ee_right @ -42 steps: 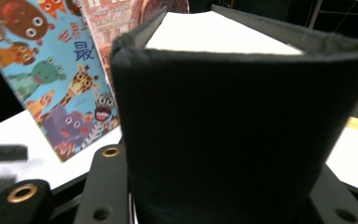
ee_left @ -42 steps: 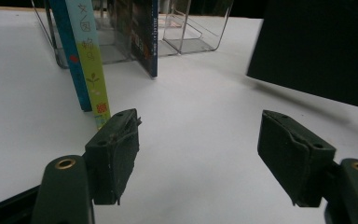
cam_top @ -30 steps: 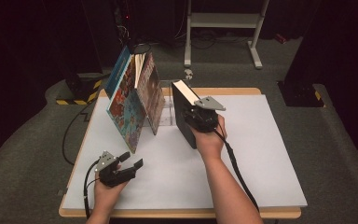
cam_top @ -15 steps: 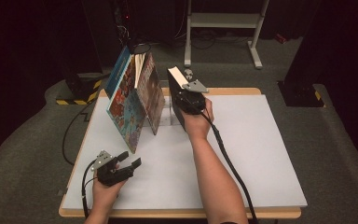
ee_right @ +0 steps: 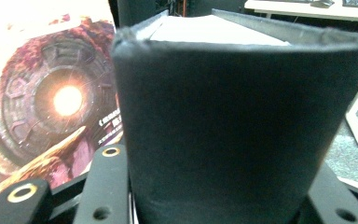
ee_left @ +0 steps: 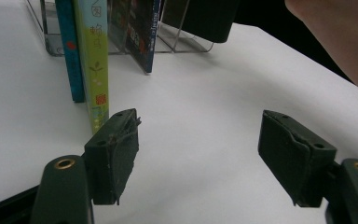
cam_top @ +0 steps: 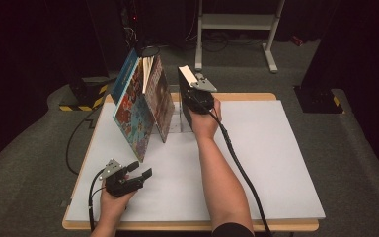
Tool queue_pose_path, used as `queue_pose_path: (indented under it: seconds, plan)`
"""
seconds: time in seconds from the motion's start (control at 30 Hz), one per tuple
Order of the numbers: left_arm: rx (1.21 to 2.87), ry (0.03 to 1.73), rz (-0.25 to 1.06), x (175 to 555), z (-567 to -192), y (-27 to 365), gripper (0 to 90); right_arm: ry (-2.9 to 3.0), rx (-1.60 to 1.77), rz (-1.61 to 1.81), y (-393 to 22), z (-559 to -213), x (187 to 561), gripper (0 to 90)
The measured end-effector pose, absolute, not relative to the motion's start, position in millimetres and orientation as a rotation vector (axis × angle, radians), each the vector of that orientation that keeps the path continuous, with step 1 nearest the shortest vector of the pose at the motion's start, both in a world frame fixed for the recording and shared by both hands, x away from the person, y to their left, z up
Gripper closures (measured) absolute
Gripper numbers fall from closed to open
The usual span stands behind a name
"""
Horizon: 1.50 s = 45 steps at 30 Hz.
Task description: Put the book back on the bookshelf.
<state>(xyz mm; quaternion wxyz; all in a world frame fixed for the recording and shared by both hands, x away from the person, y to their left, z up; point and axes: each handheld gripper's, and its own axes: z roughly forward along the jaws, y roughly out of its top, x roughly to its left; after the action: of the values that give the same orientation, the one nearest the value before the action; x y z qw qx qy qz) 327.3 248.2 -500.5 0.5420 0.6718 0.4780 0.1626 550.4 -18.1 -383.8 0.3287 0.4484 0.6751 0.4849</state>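
My right gripper (cam_top: pixel 196 97) is shut on the spine of a thick black book (cam_top: pixel 184 85) and holds it upright at the back of the table, right of several colourful books (cam_top: pixel 143 106). These lean in a clear rack (cam_top: pixel 179 120). In the right gripper view the black book (ee_right: pixel 228 126) sits between the jaws, with a glowing illustrated cover (ee_right: pixel 51 102) at its left. My left gripper (cam_top: pixel 137 174) rests open near the front left of the white table (cam_top: pixel 276 163). Its own view shows the left gripper (ee_left: pixel 200 158) holding nothing, and beyond it book spines (ee_left: pixel 93 56) and the rack (ee_left: pixel 186 44).
The right gripper's cable (cam_top: pixel 242 170) trails along the forearm to the front edge. Behind the table stand a white metal frame (cam_top: pixel 237 22) and dark equipment. A yellow-and-black striped base (cam_top: pixel 81 101) lies on the floor at the left. The person's arm (ee_left: pixel 340 42) crosses the left gripper view.
My right gripper has carried the black book farther back and to the left, up beside the leaning books at the rack. The left gripper has stayed where it was.
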Motion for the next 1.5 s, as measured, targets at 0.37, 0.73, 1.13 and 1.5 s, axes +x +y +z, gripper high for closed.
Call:
queue_pose_path:
  seconds: [0.37,0.73,1.13,1.5]
  plan:
    - [1.605,1.13,0.393,326.1,-499.6,249.2,29.0,1.761,1.181,1.251,-16.3,-398.0,541.9,53.0]
    - [1.655,1.119,0.419,321.3,-499.2,249.2,28.8,1.837,1.214,1.29,-27.9,-393.9,522.8,45.4]
    - [1.657,1.121,0.416,321.1,-499.8,249.6,28.5,1.891,1.212,1.339,-50.1,-405.9,495.0,48.9]
    - [1.651,1.13,0.413,321.0,-500.6,253.6,27.6,1.933,1.212,1.337,-39.9,-400.8,497.8,50.3]
